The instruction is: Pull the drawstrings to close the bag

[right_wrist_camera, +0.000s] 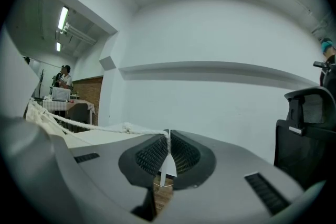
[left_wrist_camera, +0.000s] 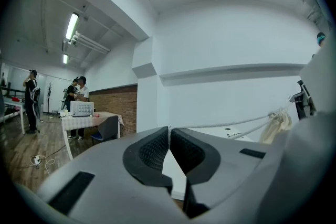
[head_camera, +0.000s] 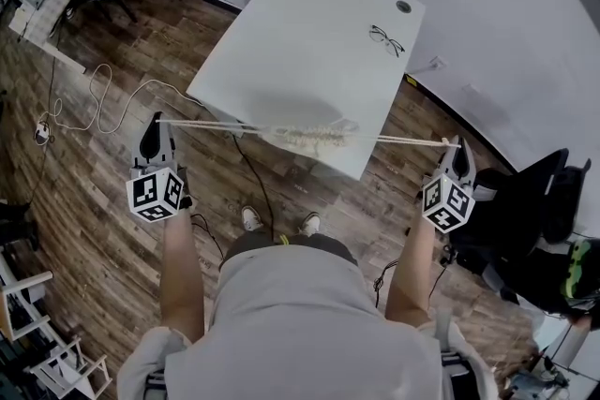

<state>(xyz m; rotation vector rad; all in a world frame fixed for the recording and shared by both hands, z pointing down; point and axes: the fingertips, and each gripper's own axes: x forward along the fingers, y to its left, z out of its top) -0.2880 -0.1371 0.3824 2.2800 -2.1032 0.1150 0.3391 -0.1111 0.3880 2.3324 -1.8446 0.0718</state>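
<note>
Gathered cream drawstring bag [head_camera: 314,140] hung over the near edge of the white table [head_camera: 300,23], left drawstring [head_camera: 220,124] clamped taut in the closed left gripper [head_camera: 156,120], right drawstring [head_camera: 408,140] clamped likewise in the closed right gripper [head_camera: 457,144], eyeglasses [head_camera: 385,39] laid far right on the table.

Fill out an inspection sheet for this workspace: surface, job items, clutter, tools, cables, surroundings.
Surface: white table, mostly bare.
Job's things: beige bag, mouth gathered, over the table's near edge; left drawstring and right drawstring stretched taut to either side.
Clutter: glasses near the table's far right corner.
Tools: left tool shut on the left drawstring; right tool shut on the right drawstring.
Cables: white cable looped on the floor; dark cable running under the table.
Surroundings: wood floor; black chair at right; people at a far table.
</note>
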